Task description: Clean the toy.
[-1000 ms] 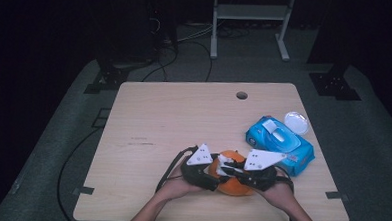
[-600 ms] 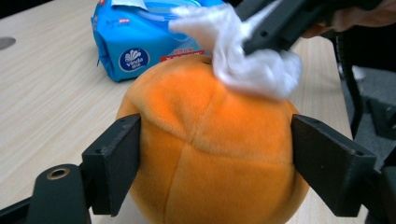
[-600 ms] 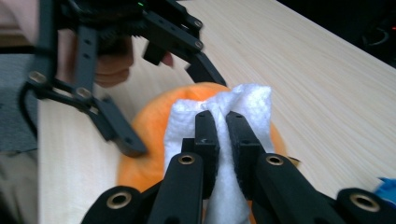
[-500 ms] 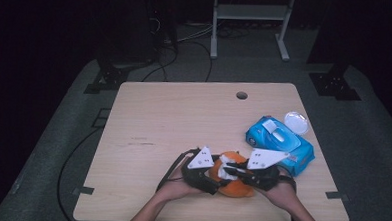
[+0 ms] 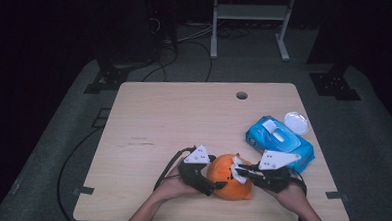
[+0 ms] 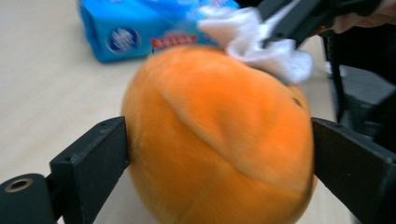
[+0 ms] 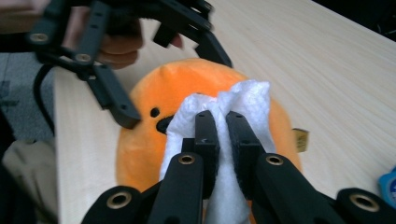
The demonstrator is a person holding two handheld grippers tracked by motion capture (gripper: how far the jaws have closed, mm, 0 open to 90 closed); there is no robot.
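Right gripper view: right gripper [image 7: 223, 122] has its jaws pinched tight on a white wipe [image 7: 233, 105], the wad bulging out above and both sides of the fingers and pressed on the face of the orange plush toy [image 7: 187, 84] just ahead of them. Left gripper [image 6: 219, 154] straddles the toy w/ jaws wide; they've just been opening, toy is between them, left finger [image 6: 88, 163] right at its flank, right one close too, but no squeeze showing. High view: toy [image 5: 228, 177] sits on the table [image 5: 184, 115] near the front edge, between both grippers.

Handling, my guess: plush is light, soft, squashy, not fragile; it'll slide or roll under wiping unless steadied. Best hold is across the widest part of the body, jaws low on the sides. Wipe is limp and thin, so keep it bunched.
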